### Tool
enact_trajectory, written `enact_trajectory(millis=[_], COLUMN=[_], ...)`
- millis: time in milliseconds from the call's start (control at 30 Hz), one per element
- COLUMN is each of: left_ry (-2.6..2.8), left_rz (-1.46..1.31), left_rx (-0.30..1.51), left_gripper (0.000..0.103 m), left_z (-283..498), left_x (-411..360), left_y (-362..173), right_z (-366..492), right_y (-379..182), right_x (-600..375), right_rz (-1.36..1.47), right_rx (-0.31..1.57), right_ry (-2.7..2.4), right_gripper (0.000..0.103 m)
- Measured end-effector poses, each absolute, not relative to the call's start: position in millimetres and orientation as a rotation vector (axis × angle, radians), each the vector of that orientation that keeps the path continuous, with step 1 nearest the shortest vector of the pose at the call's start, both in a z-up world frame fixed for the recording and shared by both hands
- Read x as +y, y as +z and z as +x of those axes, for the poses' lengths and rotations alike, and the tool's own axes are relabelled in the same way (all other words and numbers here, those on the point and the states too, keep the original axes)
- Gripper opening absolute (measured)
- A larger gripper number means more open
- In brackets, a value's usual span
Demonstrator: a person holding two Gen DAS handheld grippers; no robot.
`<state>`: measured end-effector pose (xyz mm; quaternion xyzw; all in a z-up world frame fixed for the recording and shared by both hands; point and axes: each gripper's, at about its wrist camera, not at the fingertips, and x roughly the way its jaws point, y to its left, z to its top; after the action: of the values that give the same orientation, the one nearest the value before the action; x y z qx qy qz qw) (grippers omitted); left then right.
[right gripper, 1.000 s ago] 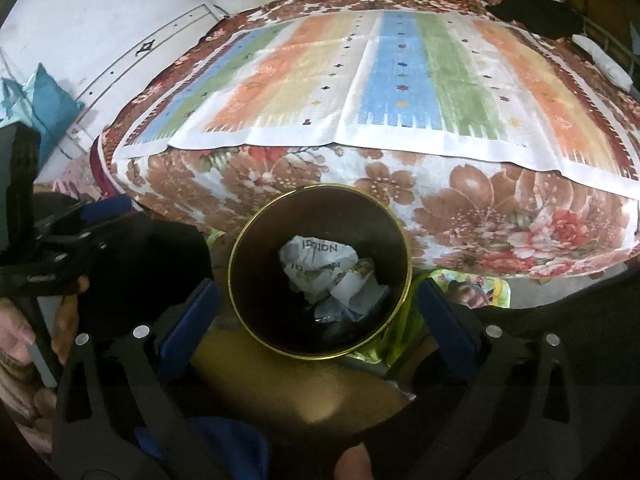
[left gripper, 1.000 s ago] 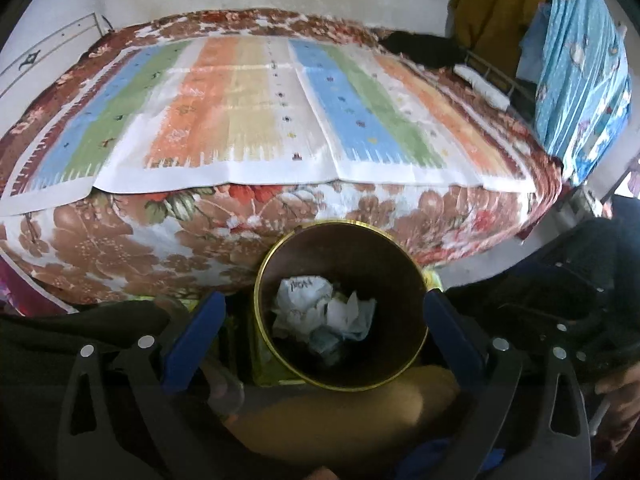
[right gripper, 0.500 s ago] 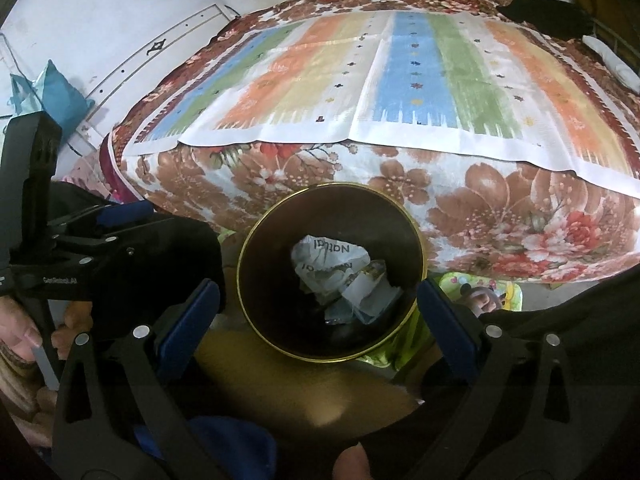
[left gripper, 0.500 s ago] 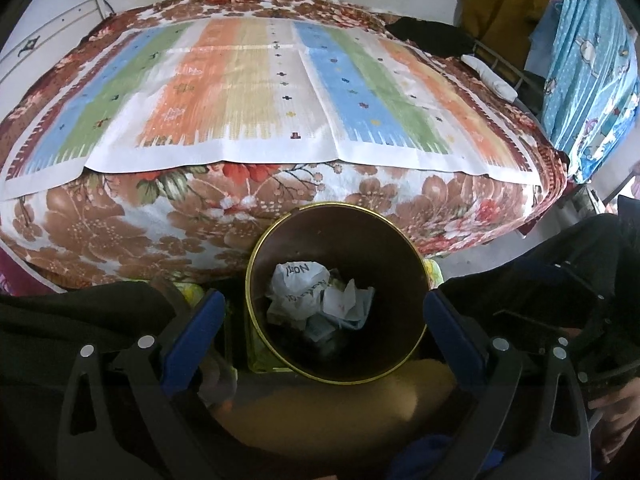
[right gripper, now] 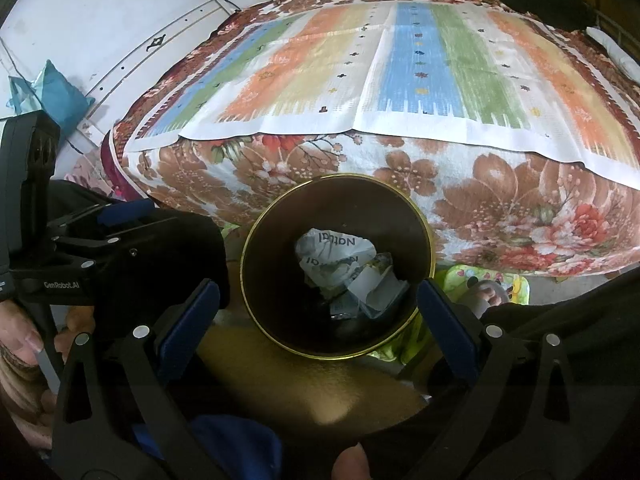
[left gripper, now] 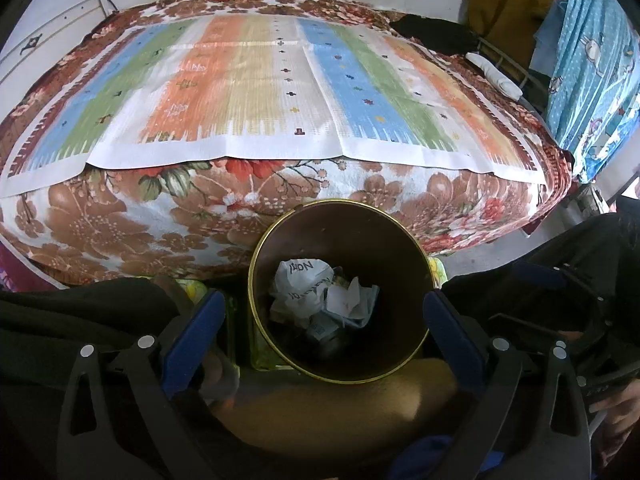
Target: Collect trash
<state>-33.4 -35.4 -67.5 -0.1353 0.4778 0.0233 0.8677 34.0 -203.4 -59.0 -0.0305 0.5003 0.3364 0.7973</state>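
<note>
A round gold bin with a dark inside (left gripper: 372, 240) (right gripper: 280, 252) stands in front of the bed. Crumpled white paper and plastic wrappers (left gripper: 320, 296) (right gripper: 340, 268) lie at its bottom. My left gripper (left gripper: 324, 312) is open and empty, its blue-padded fingers either side of the bin's mouth. My right gripper (right gripper: 318, 304) is open and empty, held the same way over the bin. The left gripper's body also shows in the right wrist view (right gripper: 80, 248), and the right one in the left wrist view (left gripper: 560, 300).
A bed (left gripper: 120, 224) with a floral blanket and a striped cloth (left gripper: 280, 92) (right gripper: 400, 72) fills the far side. Blue patterned fabric (left gripper: 592, 72) hangs at the right. A green patterned item (right gripper: 492, 280) lies on the floor beside the bin. A white wall is behind.
Both wrist views have risen and tilted slightly, so the bin sits lower in view and the bed looks nearer. Both grippers stay open and empty.
</note>
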Motion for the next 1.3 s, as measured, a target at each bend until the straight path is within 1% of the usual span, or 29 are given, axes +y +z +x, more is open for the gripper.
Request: enact_trajectory(millis=[1300], left_ry=[0.036], left_rz=[-0.295], left_rx=[1.016], left_gripper=[0.097], left_z=[-33.4], left_x=[-40.2], left_y=[-72.1], right_z=[35.1], right_y=[-60.1], right_x=[-201.9], right_rz=[-0.035], right_rx=[1.091], right_ry=[0.742], right_gripper=[0.094])
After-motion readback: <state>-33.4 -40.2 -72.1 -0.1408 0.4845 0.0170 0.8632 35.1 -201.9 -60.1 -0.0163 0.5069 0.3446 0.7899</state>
